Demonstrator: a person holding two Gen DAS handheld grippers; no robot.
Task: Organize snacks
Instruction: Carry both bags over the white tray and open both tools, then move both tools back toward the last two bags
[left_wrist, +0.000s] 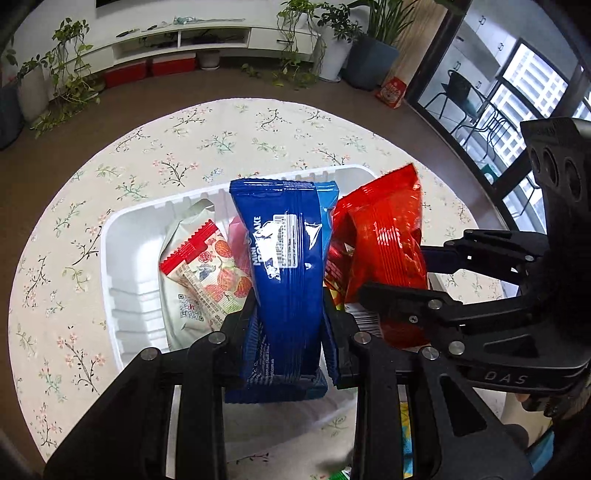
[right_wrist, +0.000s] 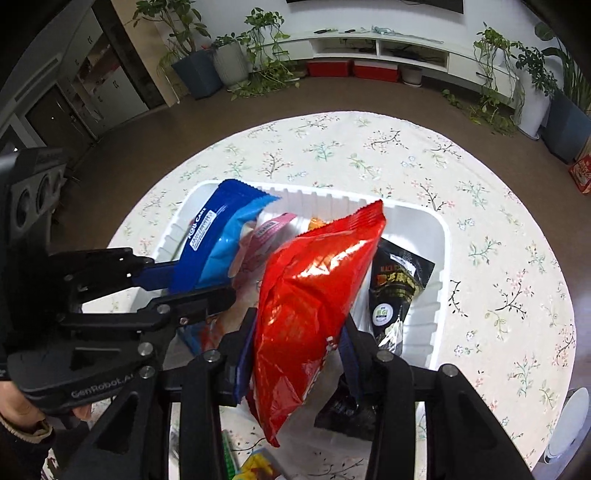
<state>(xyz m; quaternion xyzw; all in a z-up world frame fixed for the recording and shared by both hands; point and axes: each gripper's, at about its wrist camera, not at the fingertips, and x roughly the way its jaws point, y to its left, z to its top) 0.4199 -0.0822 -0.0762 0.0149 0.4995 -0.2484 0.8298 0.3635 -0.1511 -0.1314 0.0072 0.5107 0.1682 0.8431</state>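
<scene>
Standing upright with its long axis running away from the camera, the dark blue foil "MINI CAKE" snack pack (left_wrist: 286, 280) is pinched near its lower end by the left gripper (left_wrist: 288, 325) above the white ribbed plastic tray (left_wrist: 122, 258). Just beside it, the right gripper (right_wrist: 299, 332) clamps a glossy red crinkled snack bag (right_wrist: 310, 295), tilted with its top toward the tray's far right, over the floral-clothed round worktop (right_wrist: 480, 221).

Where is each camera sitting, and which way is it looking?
Left wrist: sits on the left hand-held gripper, looking along its fingers at the blue packet it grips over the white tray; the right hand-held gripper shows.
Right wrist: sits on the right hand-held gripper, looking at the red bag it grips; the left hand-held gripper and a hand show.
Shared: tray, both packets, flowered tablecloth.
</scene>
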